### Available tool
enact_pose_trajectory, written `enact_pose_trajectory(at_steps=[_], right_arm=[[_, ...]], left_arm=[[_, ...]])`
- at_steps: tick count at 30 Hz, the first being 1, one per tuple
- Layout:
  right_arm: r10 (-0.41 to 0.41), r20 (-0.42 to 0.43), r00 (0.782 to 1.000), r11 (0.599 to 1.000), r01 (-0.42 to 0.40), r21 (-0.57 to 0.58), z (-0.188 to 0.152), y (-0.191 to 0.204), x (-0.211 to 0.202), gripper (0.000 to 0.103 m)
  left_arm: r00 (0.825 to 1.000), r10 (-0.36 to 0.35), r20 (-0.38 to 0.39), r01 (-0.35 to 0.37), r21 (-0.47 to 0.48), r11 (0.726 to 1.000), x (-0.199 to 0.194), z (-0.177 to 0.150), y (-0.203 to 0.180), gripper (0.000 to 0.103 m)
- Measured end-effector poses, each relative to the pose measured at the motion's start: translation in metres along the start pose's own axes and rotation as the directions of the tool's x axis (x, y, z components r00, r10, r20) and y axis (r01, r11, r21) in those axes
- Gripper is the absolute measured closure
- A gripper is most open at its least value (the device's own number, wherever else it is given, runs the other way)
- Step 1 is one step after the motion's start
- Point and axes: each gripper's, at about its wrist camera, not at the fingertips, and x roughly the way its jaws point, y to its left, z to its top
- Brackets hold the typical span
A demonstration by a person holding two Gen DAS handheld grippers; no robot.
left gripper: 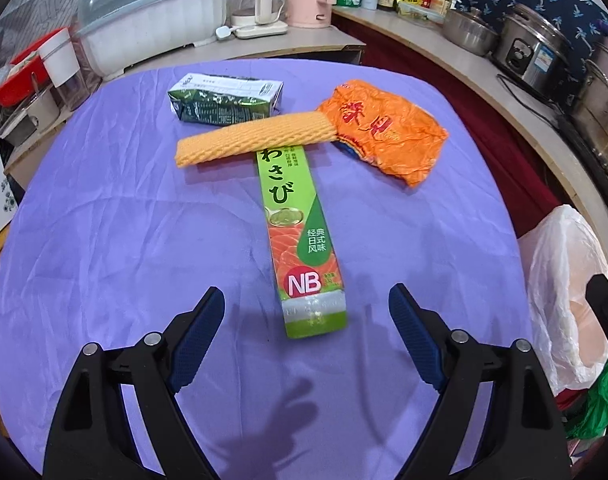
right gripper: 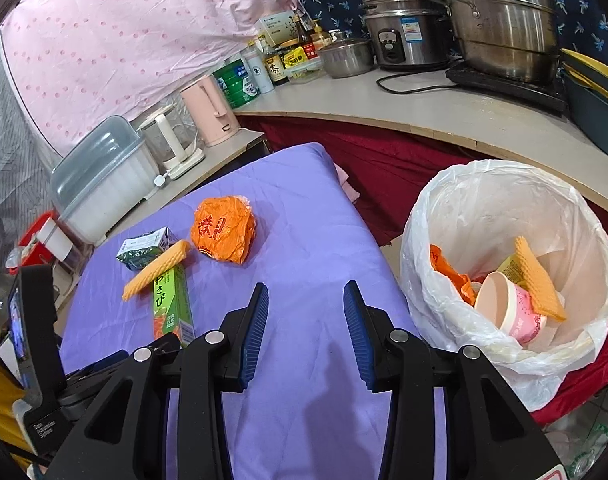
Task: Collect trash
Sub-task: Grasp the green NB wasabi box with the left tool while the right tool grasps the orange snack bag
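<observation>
A long green wasabi box (left gripper: 300, 236) (right gripper: 172, 304) lies on the purple cloth (left gripper: 104, 240) (right gripper: 304, 232). An orange foam net sleeve (left gripper: 256, 138) (right gripper: 156, 270) rests across its far end. Behind them sit a crushed green drink carton (left gripper: 224, 100) (right gripper: 144, 250) and a crumpled orange wrapper (left gripper: 384, 132) (right gripper: 224, 236). My left gripper (left gripper: 306, 306) hangs open just above the box's near end, one finger on each side, not touching. My right gripper (right gripper: 306, 300) is open and empty over bare cloth, left of the lined bin (right gripper: 436, 216).
The bin's white liner (left gripper: 560, 280) holds a pink cup (right gripper: 508, 312), an orange sleeve and wrappers. Kettles (left gripper: 260, 0), a covered dish rack (left gripper: 144, 28) (right gripper: 100, 184), pots (right gripper: 500, 20) and bottles crowd the counters around the table. The left gripper's body (right gripper: 36, 344) shows at the right view's left edge.
</observation>
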Motion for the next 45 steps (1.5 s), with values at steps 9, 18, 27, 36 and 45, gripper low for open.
enact_pose_trajectory(at_steps=[9, 18, 27, 36, 45], right_arm=[[-0.011, -0.041, 0.999, 1.0, 0.011, 0.004, 0.0, -0.003, 0.028, 0.064], [0.016, -0.08, 0.997, 1.0, -0.018, -0.024, 0.01, 0.017, 0.066, 0.064], [0.068, -0.127, 0.99, 0.996, -0.074, -0.042, 0.029, 0.052, 0.123, 0.064], [0.101, -0.162, 0.982, 0.994, -0.105, -0.019, 0.042, 0.072, 0.17, 0.064], [0.129, -0.147, 0.981, 0.99, -0.136, -0.034, 0.042, 0.077, 0.152, 0.099]], left_arm=[[0.999, 0.013, -0.041, -0.013, 0.01, 1.0, 0.032, 0.008, -0.001, 0.032], [0.995, -0.038, -0.09, 0.04, 0.023, 0.999, 0.039, 0.005, 0.014, 0.064], [0.995, -0.044, -0.092, 0.043, -0.009, 0.999, 0.029, 0.0, 0.051, 0.064], [0.992, -0.074, -0.102, 0.074, 0.0, 0.997, 0.027, -0.003, 0.065, 0.064], [0.992, -0.086, -0.089, 0.087, 0.011, 0.996, 0.015, -0.01, 0.061, 0.064]])
